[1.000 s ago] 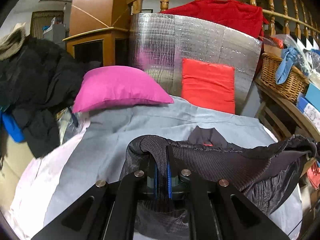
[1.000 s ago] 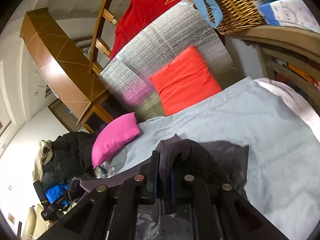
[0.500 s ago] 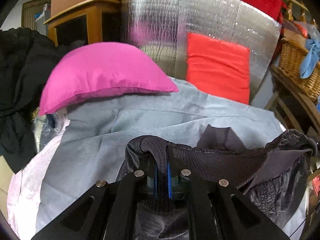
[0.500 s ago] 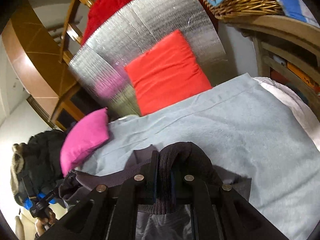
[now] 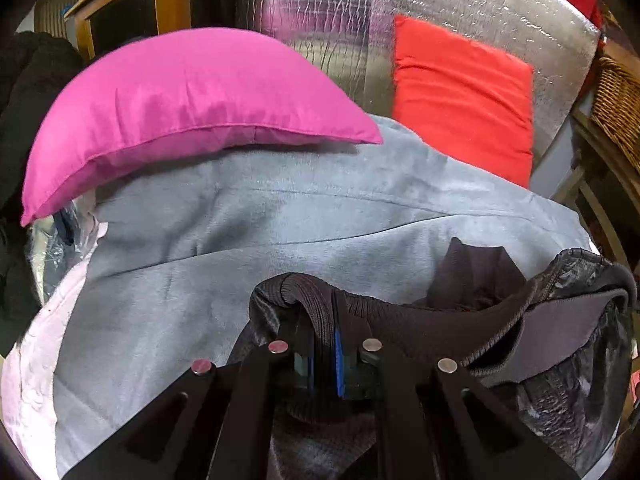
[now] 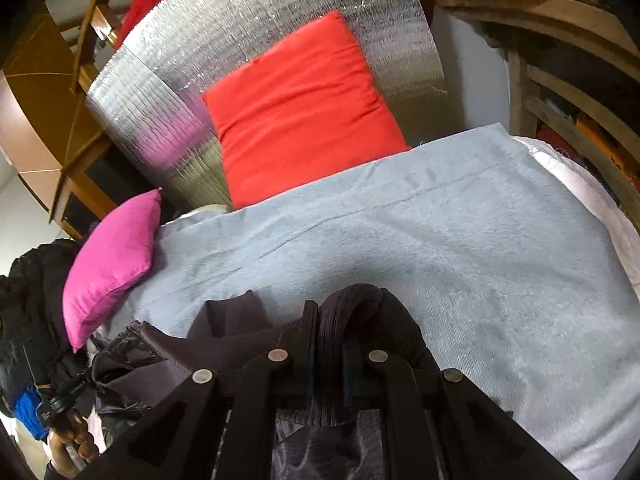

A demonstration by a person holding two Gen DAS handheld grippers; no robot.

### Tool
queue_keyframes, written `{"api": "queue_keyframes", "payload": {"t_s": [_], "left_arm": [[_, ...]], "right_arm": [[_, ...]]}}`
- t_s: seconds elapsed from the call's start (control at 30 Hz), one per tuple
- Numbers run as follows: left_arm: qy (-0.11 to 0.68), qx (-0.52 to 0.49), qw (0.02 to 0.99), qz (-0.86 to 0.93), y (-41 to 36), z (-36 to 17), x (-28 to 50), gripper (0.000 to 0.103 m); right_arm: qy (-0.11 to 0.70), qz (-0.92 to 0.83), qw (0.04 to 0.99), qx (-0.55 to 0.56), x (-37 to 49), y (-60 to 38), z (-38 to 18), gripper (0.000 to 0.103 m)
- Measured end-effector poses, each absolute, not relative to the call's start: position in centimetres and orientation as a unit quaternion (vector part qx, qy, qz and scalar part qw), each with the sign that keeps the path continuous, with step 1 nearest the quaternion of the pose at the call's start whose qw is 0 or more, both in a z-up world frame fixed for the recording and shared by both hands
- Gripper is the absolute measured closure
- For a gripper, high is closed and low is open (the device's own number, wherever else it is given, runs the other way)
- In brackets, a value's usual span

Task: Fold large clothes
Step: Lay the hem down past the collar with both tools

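A dark grey jacket (image 5: 500,332) with a ribbed knit hem and shiny lining hangs stretched between my two grippers above a grey blanket (image 5: 280,240). My left gripper (image 5: 324,332) is shut on the ribbed hem at one end. My right gripper (image 6: 328,332) is shut on the ribbed hem (image 6: 360,300) at the other end. The jacket (image 6: 168,352) runs off to the left in the right wrist view, where the hand holding the left gripper shows at the lower left. Most of the jacket hangs below the fingers, out of sight.
A pink pillow (image 5: 180,100) lies at the blanket's far left and a red cushion (image 5: 460,88) leans on a silver foil panel (image 5: 400,0) behind. Dark clothes (image 5: 24,80) pile at the left. A wicker basket (image 5: 620,112) and wooden shelves (image 6: 580,100) stand at the right.
Both grippers have moved forward and lower toward the blanket with the jacket still held; the pillow and cushion look larger and closer.
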State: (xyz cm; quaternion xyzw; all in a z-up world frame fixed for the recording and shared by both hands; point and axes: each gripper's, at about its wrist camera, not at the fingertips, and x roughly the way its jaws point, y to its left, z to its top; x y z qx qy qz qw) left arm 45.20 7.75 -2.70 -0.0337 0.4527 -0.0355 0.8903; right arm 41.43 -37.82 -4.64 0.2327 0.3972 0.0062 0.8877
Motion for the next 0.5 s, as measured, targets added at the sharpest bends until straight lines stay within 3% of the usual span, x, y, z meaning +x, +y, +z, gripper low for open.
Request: {"api": "queue_keyframes", "payload": {"t_s": [0.5], "left_arm": [[0.474, -0.030, 0.880, -0.024, 7.2, -6.9, 48.1, 0.095]], "right_arm": [[0.426, -0.018, 0.878, 0.219, 44.3, -38.0, -8.6, 0.094]]}}
